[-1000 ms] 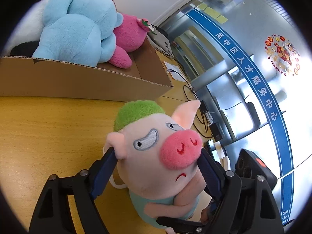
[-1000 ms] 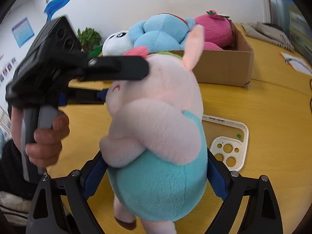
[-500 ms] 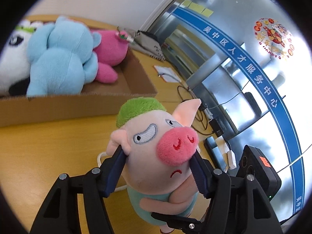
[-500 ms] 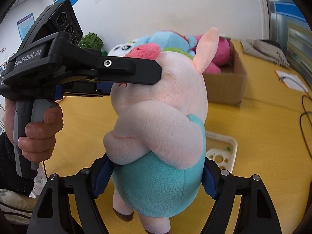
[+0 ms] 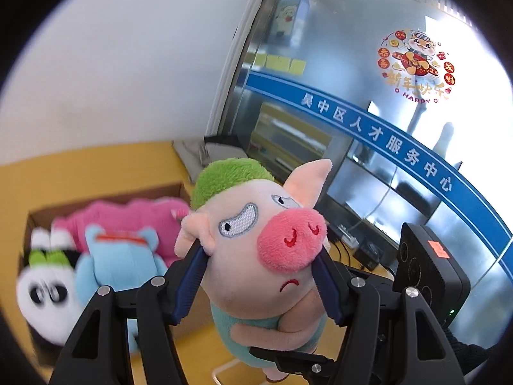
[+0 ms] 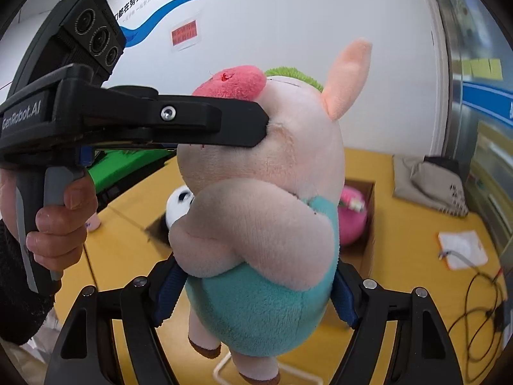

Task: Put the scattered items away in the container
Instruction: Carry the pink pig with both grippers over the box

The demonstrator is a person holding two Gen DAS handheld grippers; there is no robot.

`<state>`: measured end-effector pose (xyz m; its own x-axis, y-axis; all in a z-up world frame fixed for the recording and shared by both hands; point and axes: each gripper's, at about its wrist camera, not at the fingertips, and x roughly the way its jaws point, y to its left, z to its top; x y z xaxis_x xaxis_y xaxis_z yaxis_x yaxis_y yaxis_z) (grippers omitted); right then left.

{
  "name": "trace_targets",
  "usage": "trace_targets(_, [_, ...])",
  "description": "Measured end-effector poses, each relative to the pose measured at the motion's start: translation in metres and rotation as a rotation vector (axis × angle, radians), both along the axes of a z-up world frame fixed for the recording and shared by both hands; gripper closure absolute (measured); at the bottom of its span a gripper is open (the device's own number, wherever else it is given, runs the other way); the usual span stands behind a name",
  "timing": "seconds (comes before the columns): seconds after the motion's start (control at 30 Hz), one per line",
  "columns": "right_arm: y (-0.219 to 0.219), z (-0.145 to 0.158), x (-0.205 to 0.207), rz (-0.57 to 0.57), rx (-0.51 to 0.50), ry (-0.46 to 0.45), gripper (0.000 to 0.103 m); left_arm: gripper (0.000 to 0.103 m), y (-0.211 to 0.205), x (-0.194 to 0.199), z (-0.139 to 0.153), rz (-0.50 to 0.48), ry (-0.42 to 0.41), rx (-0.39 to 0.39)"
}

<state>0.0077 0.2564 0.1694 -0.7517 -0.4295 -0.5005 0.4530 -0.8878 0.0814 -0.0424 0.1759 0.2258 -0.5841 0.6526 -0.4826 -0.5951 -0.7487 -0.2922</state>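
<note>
**Ana:** Fingers first: what do they hold?

**Ben:** Left gripper (image 5: 261, 280) pinches the pig (image 5: 256, 243) at the cheeks, a blue pad (image 5: 189, 284) pressed in on each side of the head. Right gripper (image 6: 256, 295) squeezes the same toy (image 6: 266, 224) around its teal belly. Neither is spread.

**Ana:** Why two grips on one toy?

**Ben:** My guess is that it's bulky and floppy; head and body held together keep it from swinging on the way over.

**Ana:** Where is it?

**Ben:** In the air, upright, clear of the yellow table (image 6: 400, 304), above and just short of the cardboard box (image 5: 105, 197). The box lies below and to the left in the left view, already holding a pink toy (image 5: 128, 218), a blue one (image 5: 118, 256) and a white one (image 5: 45, 298).

**Ana:** And the hands?

**Ben:** Left hand (image 6: 54, 224) is wrapped round the handle, its gripper level, reaching in from the side. The right gripper comes from below, tilted down toward the box. The pig is not yet inside.
</note>
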Motion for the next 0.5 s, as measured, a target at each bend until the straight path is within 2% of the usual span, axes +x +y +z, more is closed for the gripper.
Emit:
trace_targets(0.17, [0.014, 0.018, -0.053, -0.003, -0.02, -0.003, 0.021, 0.04, 0.013, -0.037, 0.018, 0.016, 0.042, -0.039])
trace_targets(0.23, [0.02, 0.017, -0.071, 0.002, -0.031, -0.021, 0.021, 0.04, 0.015, -0.053, 0.015, 0.022, 0.022, -0.043])
trace_targets(0.37, [0.029, -0.002, -0.107, -0.011, -0.014, -0.077, 0.021, 0.04, 0.02, -0.094, -0.01, 0.014, -0.084, -0.028])
trace_targets(0.5, [0.039, -0.036, -0.141, -0.009, -0.011, -0.164, 0.02, 0.04, 0.027, -0.129, -0.054, 0.013, -0.19, -0.04])
